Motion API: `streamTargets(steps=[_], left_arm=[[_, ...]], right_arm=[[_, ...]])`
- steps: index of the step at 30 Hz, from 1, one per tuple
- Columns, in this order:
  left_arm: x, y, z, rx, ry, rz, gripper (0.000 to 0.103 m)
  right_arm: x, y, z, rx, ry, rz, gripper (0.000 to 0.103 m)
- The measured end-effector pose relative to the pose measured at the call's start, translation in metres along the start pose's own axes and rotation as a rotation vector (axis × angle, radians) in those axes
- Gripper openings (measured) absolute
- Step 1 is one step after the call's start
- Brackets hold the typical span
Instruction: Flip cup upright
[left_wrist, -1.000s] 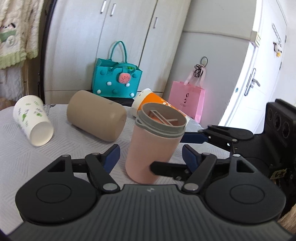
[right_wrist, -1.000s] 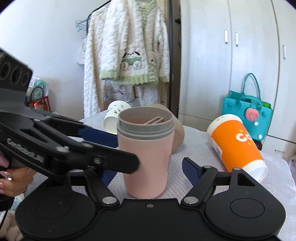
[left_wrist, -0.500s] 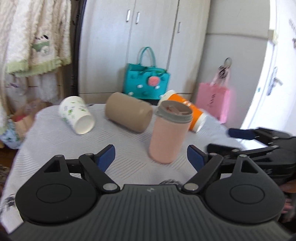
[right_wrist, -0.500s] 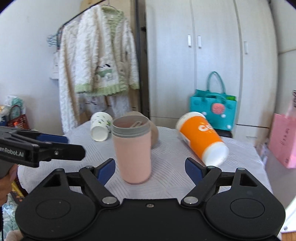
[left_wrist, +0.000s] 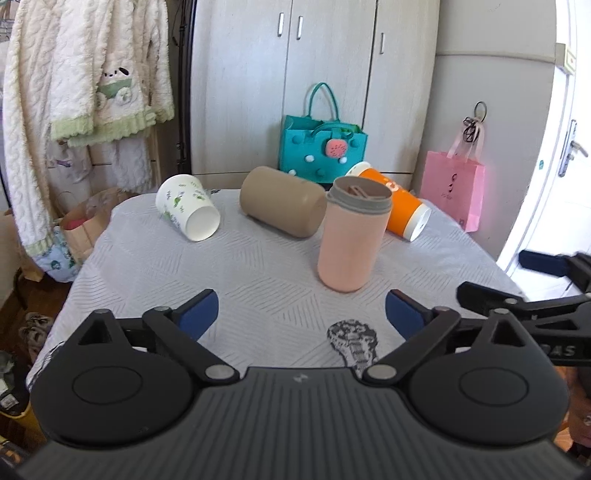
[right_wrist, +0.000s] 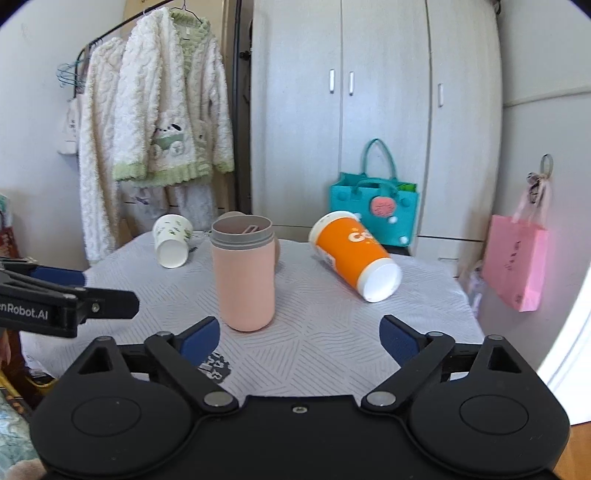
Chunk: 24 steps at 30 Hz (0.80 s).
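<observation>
Near the middle of the tabletop (left_wrist: 155, 280) my pink cup (left_wrist: 351, 236) stands upright, mouth up. I see my left gripper (left_wrist: 301, 314) and right gripper (right_wrist: 299, 334) both spread wide, gripping nothing, near its base.

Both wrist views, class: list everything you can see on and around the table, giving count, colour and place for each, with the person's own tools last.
Tall pink plastic cup with grey rim: 1, pink, upright mid-table.
Tan cylindrical cup: 1, tan, on its side behind the pink one.
Orange paper cup with white base: 1, orange, on its side at right.
White paper cup with green leaf print: 1, white, on its side at left.
Patterned tablecloth: 1, pale grey, covering the table.
Teal felt handbag: 1, teal, behind the table.
Pink paper gift bag: 1, pink, right, by the wall.
Fluffy cream cardigans: several, cream with green trim, hanging at left.
Left claw: 1, black with blue pads, open.
Right claw: 1, same, open.
</observation>
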<state>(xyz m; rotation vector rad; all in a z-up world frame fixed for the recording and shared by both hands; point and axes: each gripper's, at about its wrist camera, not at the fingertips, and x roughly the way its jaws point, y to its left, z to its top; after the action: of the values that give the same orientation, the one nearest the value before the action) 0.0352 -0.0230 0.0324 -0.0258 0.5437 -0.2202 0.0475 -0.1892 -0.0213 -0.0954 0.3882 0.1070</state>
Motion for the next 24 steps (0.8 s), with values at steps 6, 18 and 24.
streamTargets(steps=[6,18,24], left_arm=[[-0.004,0.000,-0.007,0.007,0.023,0.007,0.102],[-0.004,0.010,-0.017,-0.050,0.070,0.104,0.103],[-0.005,0.014,-0.016,-0.062,0.036,0.176,0.103]], right_arm=[[-0.017,0.010,-0.006,0.012,-0.026,0.033,0.103],[-0.017,0.008,-0.009,0.059,0.021,-0.110,0.103],[-0.013,0.010,-0.008,0.063,0.041,-0.154,0.103]])
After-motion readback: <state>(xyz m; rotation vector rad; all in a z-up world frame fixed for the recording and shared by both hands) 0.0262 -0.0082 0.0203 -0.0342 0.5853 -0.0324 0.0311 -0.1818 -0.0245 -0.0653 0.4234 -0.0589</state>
